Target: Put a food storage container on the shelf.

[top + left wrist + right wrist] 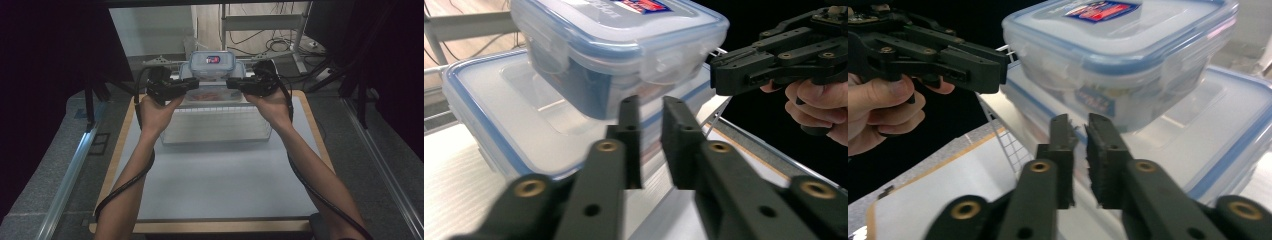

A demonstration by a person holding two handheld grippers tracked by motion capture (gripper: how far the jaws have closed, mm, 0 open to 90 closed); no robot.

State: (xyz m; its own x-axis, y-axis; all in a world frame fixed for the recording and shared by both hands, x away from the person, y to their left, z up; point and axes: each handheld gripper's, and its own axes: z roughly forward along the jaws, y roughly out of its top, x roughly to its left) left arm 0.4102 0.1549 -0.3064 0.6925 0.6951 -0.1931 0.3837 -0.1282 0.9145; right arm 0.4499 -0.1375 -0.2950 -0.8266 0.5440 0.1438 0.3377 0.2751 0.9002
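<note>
L tongs (651,120) slightly apart, blurry, hiding stacked small box's (619,45) lower front.

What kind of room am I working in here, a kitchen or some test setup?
Most likely a lab or recording setup, not a kitchen: dark curtains flank the table, loose cables lie on the floor behind it, and a metal frame stands at the back. The lidded food containers look like props.

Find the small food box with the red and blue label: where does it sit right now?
In the high view the small box sits at the table's far middle, stacked on the lid of a larger flat box, between the left gripper and right gripper.
</note>
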